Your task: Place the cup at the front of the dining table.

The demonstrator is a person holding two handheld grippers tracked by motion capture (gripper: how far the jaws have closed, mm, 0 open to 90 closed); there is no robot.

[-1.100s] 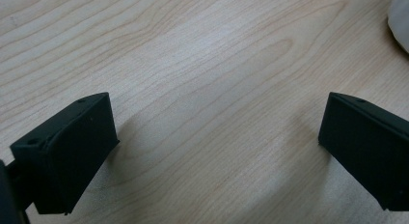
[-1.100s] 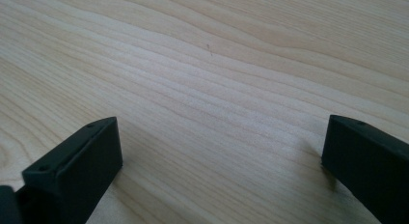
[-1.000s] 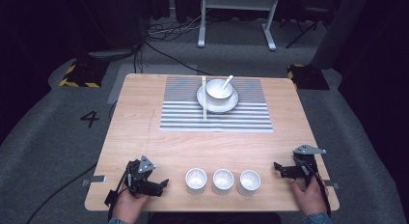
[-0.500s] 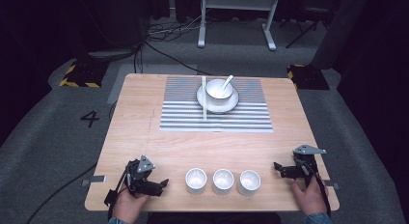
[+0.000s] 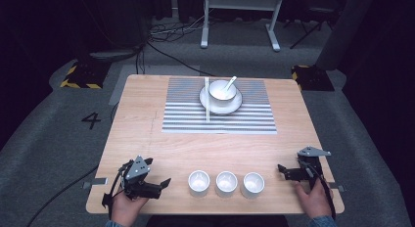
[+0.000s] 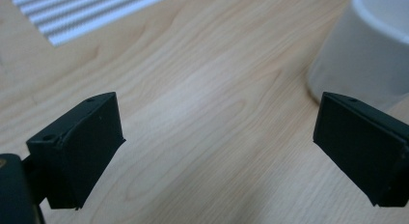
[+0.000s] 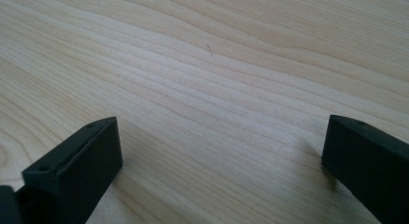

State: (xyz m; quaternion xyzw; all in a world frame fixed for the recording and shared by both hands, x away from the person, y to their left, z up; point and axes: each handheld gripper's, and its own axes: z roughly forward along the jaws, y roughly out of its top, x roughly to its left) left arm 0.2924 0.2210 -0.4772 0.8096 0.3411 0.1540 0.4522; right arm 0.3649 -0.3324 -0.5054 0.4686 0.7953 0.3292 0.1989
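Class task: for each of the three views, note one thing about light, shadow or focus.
High view: the table is lit, the room around it dark. Left gripper view: the near cup is soft and out of focus; a pale sheen lies on the wood. Right gripper view: a faint shadow beside each jaw, grain sharp.

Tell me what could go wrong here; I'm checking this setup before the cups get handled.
The left hand-held gripper sits open close beside the leftmost cup; a careless sweep could knock it into the middle cup. All three cups stand near the table's front edge, so a push might send one off.
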